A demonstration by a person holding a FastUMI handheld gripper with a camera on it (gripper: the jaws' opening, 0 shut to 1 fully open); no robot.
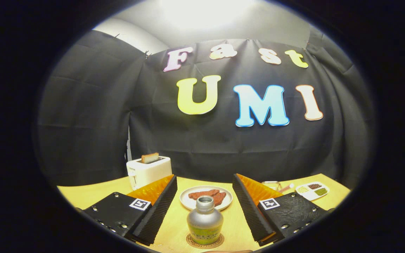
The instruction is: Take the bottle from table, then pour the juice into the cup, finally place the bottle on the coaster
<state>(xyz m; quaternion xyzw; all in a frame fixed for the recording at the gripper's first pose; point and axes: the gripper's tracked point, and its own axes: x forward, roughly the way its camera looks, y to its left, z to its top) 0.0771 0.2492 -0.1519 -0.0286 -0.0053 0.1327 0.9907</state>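
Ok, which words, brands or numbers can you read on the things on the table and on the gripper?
Bottle label: print, too blurred to read.
Coaster under the bottle: rim print, too small to read.
Toaster: small mark on its front, too small to read.
Hand-held gripper, open, bottle between its fingers and untouched: one square coded marker on each side, no words.
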